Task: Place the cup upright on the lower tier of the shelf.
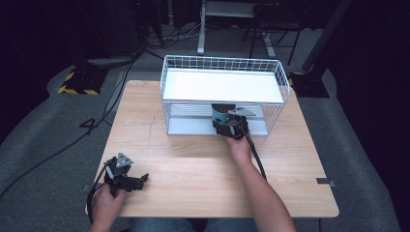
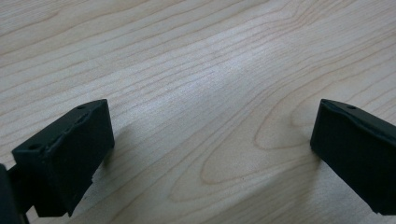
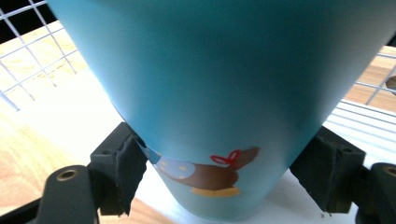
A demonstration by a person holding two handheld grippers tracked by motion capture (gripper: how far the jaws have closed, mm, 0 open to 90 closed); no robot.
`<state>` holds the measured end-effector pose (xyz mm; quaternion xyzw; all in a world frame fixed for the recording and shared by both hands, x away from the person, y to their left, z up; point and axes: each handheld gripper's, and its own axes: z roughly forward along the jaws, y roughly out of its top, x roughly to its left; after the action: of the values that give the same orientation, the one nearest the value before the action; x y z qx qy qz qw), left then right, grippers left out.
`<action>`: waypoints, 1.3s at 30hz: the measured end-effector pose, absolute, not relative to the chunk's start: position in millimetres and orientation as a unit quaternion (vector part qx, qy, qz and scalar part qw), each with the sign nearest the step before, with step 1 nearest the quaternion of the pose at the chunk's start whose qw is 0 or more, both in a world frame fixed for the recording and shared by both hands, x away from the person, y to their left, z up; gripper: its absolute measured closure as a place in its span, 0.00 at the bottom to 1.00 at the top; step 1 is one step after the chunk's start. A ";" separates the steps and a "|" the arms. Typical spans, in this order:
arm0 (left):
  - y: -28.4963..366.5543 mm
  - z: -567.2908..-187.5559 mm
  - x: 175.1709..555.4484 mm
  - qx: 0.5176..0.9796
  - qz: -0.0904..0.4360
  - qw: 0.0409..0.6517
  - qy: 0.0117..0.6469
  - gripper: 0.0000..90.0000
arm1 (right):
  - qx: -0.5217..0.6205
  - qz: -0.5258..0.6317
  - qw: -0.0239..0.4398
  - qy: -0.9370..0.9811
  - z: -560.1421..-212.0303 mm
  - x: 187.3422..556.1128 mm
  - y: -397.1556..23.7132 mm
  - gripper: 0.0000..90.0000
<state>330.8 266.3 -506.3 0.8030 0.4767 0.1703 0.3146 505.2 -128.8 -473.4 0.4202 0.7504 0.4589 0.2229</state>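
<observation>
Close against the lens in the right gripper view, a blue cup [image 3: 219, 93] sits clamped between the two black jaws, whose pads press on its lower sides; a small brown figure with a red bow and a yellow patch is printed near its narrow end. White wire mesh and a pale shelf surface lie behind and below it. From the high view, the right gripper [image 1: 230, 126] reaches into the front opening of the lower tier of a white wire rack [image 1: 222, 65], with the cup [image 1: 220, 112] showing as a teal patch just under the rack's upper shelf and above the lower one; whether it rests on that lower shelf cannot be told. The person's right forearm stretches from the bottom edge up to the rack. Over at the near left corner of the wooden table [image 1: 183, 169], the left gripper [image 1: 140, 181] is held low by the left hand, well apart from the rack. Its own view shows its jaws spread wide with bare wood grain between them.
</observation>
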 end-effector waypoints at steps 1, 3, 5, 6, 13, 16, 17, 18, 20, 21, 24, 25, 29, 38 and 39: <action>266.3 -506.3 330.8 0.803 0.170 0.315 0.477 0.00 | 0.421 0.458 0.224 0.750 -474.1 506.2 -127.3 0.27; 266.3 -506.3 330.8 0.803 0.170 0.315 0.477 0.00 | 0.421 0.457 0.225 0.751 -475.5 508.2 -125.2 0.27; 266.2 -506.3 330.7 0.802 0.171 0.314 0.478 0.00 | 0.423 0.455 0.226 0.750 -477.4 510.9 -122.0 0.27; 266.3 -506.3 330.7 0.803 0.171 0.314 0.477 0.00 | 0.425 0.454 0.225 0.750 -478.8 513.5 -119.1 0.27; 266.3 -506.3 330.7 0.803 0.171 0.314 0.477 0.00 | 0.428 0.453 0.238 0.745 -482.0 521.4 -112.4 0.27; 266.2 -506.3 330.7 0.802 0.171 0.314 0.478 0.00 | 0.435 0.449 0.242 0.742 -484.0 522.9 -111.9 0.27; 266.2 -506.3 330.7 0.802 0.171 0.314 0.478 0.00 | 0.435 0.449 0.242 0.742 -484.0 522.9 -111.9 0.27; 266.3 -506.3 330.8 0.803 0.170 0.314 0.477 0.00 | 0.437 0.449 0.240 0.742 -484.3 523.1 -112.1 0.27; 266.3 -506.3 330.8 0.803 0.170 0.314 0.477 0.00 | 0.442 0.447 0.239 0.740 -485.8 523.9 -113.2 0.27; 266.3 -506.3 330.8 0.803 0.170 0.314 0.477 0.00 | 0.443 0.447 0.238 0.740 -486.6 524.4 -113.7 0.27; 266.3 -506.3 330.8 0.803 0.170 0.314 0.477 0.00 | 0.447 0.446 0.235 0.739 -487.6 525.4 -115.5 0.27; 266.3 -506.3 330.8 0.803 0.170 0.314 0.477 0.00 | 0.446 0.446 0.235 0.740 -487.8 525.5 -115.9 0.27; 266.3 -506.3 330.8 0.803 0.171 0.314 0.476 0.00 | 0.442 0.448 0.230 0.743 -487.9 526.3 -117.1 0.25; 266.2 -506.3 330.7 0.802 0.171 0.314 0.478 0.00 | 0.450 0.442 0.229 0.742 -488.8 524.5 -123.2 0.12; 266.2 -506.3 330.7 0.802 0.171 0.314 0.478 0.00 | 0.450 0.442 0.229 0.742 -488.8 524.5 -123.2 0.12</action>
<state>330.7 266.2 -506.3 0.8025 0.4775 0.1710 0.3143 524.5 -123.2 -488.8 0.4497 0.7416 0.4420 0.2291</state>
